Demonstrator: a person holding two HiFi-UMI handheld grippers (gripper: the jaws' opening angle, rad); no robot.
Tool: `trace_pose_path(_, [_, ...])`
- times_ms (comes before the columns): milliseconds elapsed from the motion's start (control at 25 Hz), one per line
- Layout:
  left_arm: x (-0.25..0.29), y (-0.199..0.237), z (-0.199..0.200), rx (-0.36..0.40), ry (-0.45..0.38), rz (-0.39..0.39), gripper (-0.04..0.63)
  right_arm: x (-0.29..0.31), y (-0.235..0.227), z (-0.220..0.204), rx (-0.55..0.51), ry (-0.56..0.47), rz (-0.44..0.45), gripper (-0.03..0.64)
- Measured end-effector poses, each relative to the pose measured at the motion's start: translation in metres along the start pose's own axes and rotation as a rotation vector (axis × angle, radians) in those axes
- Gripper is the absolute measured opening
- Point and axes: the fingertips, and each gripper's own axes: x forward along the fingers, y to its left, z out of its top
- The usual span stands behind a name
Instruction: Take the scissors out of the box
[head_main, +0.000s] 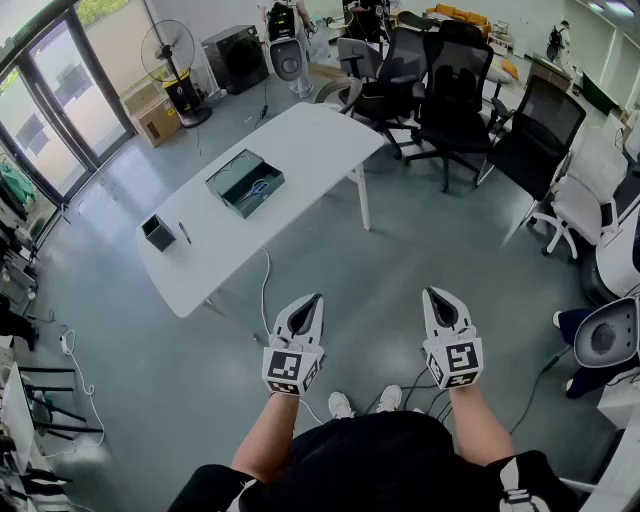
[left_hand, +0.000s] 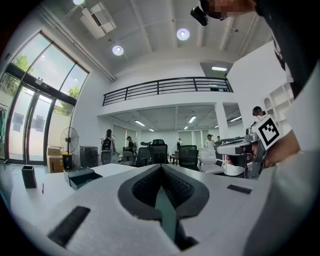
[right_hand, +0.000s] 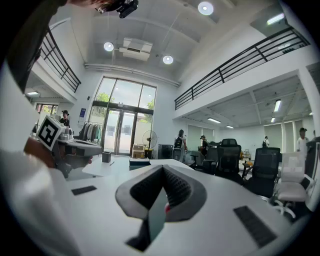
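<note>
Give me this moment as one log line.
left gripper: shut, empty | right gripper: shut, empty | scissors: in box on table | both grippers short of table

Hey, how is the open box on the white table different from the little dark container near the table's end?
The box is wide, shallow and grey-green; the container is small, narrow and nearly black. The box sits about mid-table and holds scissors; the container stands nearer the table's end, beside a pen, and its contents are not visible. Both are open on top and rest on the white table.
</note>
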Motion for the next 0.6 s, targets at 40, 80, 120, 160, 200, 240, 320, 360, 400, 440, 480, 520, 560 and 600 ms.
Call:
trace_pose_path(40, [-0.002, 0.001, 0.000, 0.000, 0.001, -0.001, 0.009, 0.000, 0.003, 0.000, -0.001, 0.002, 0.001, 0.005])
trace_pose_path(80, [-0.005, 0.003, -0.001, 0.000, 0.002, -0.002, 0.009, 0.000, 0.006, 0.000, -0.003, 0.004, 0.002, 0.005])
trace_pose_path(120, [-0.007, 0.004, -0.001, -0.001, 0.004, -0.003, 0.009, 0.001, 0.009, 0.000, -0.004, 0.007, 0.003, 0.005])
trace_pose_path(160, [-0.009, 0.005, -0.002, -0.001, 0.006, -0.005, 0.009, 0.001, 0.011, 0.000, -0.005, 0.010, 0.004, 0.005])
trace_pose_path(200, [-0.010, 0.007, -0.002, -0.002, 0.008, -0.007, 0.009, 0.002, 0.013, 0.001, -0.005, 0.013, 0.004, 0.005])
trace_pose_path(240, [-0.011, 0.009, -0.003, -0.003, 0.010, -0.009, 0.009, 0.003, 0.015, 0.001, -0.006, 0.016, 0.005, 0.005])
trace_pose_path(320, [-0.012, 0.014, -0.005, -0.003, 0.012, -0.013, 0.009, 0.008, 0.020, 0.002, -0.004, 0.013, 0.007, 0.005])
trace_pose_path(360, [-0.013, 0.018, -0.006, -0.002, 0.014, -0.014, 0.009, 0.011, 0.023, 0.003, 0.002, 0.010, 0.010, 0.005])
trace_pose_path(400, [-0.015, 0.023, -0.007, 0.000, 0.016, -0.014, 0.009, 0.014, 0.027, 0.004, 0.008, 0.008, 0.013, 0.005])
trace_pose_path(440, [-0.017, 0.027, -0.008, 0.001, 0.017, -0.015, 0.009, 0.017, 0.032, 0.003, 0.013, 0.008, 0.016, 0.005])
trace_pose_path(480, [-0.018, 0.032, -0.009, 0.003, 0.017, -0.015, 0.009, 0.021, 0.036, 0.003, 0.015, 0.009, 0.019, 0.005])
trace_pose_path(520, [-0.020, 0.036, -0.009, 0.004, 0.015, -0.016, 0.009, 0.024, 0.040, 0.002, 0.014, 0.010, 0.020, 0.005])
trace_pose_path(560, [-0.021, 0.040, -0.009, 0.005, 0.013, -0.018, 0.009, 0.028, 0.043, 0.002, 0.013, 0.012, 0.021, 0.005])
trace_pose_path(600, [-0.022, 0.044, -0.009, 0.006, 0.012, -0.019, 0.009, 0.032, 0.048, 0.002, 0.013, 0.014, 0.023, 0.005])
